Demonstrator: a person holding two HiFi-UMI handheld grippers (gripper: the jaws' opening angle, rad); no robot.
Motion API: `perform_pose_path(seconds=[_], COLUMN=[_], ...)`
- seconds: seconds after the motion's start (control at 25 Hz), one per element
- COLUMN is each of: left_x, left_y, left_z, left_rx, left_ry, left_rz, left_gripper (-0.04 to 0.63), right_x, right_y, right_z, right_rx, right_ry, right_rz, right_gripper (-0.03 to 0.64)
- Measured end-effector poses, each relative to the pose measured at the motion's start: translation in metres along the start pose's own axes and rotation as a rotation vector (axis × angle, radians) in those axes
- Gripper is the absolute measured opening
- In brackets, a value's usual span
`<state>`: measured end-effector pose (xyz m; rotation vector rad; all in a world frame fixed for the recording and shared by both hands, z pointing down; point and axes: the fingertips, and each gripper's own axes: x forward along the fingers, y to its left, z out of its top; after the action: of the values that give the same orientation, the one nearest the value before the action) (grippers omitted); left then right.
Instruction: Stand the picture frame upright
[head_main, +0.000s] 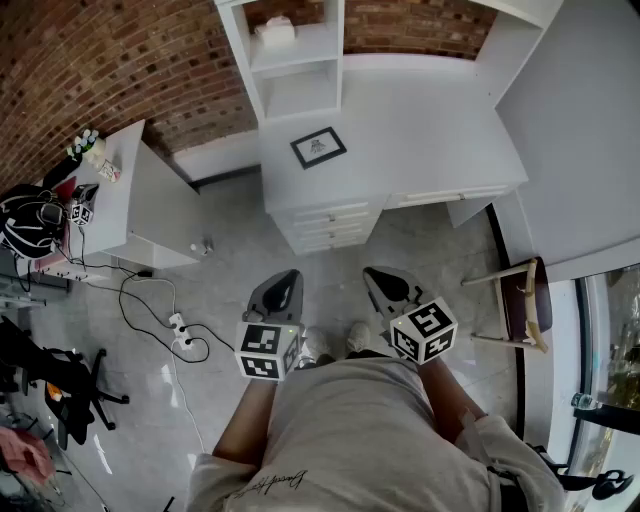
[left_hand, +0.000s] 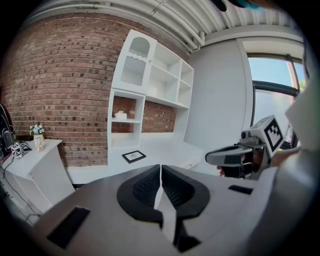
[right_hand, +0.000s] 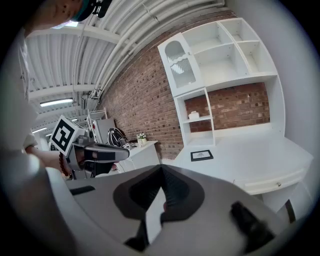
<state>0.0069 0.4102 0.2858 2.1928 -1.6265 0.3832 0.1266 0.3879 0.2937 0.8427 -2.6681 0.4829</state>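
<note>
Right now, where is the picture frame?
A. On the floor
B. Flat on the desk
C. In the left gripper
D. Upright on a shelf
B: the frame lies face up on the white desk, in front of the shelves.

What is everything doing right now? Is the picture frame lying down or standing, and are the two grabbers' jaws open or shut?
picture frame: lying flat on the white desk, not upright, nothing touching it.
left gripper: jaws shut, nothing between them, held well short of the desk.
right gripper: jaws shut, nothing between them, also short of the desk.
desk drawers: closed.
</note>
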Motion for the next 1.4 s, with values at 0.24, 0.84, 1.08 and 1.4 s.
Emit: perform_pose_path(seconds=[0.24, 0.84, 1.08, 1.4], left_x=[-0.003, -0.011, -0.008, 0.017], left_y=[0.007, 0.038, 0.042, 0.062], left_z=[0.006, 0.011, 0.007, 0.017], left_rx=[0.01, 0.059, 0.059, 0.047], left_ry=[-0.009, -0.021, -0.019, -0.035], left_rz=[0.005, -0.061, -0.092, -0.076], left_gripper=[0.021, 0.021, 0.021, 0.021], right_x=[0.002, 0.034, 0.036, 0.058], right_y=[0.007, 0.031, 0.027, -0.001], right_z=[0.003, 0.015, 0.012, 0.023], right_rx=[-0.006, 0.035, 0.054, 0.053], right_ry=[0.001, -0.037, -0.04, -0.053], right_rz=[0.006, -0.033, -0.074, -0.08], right_gripper=[0.028, 0.028, 0.028, 0.028])
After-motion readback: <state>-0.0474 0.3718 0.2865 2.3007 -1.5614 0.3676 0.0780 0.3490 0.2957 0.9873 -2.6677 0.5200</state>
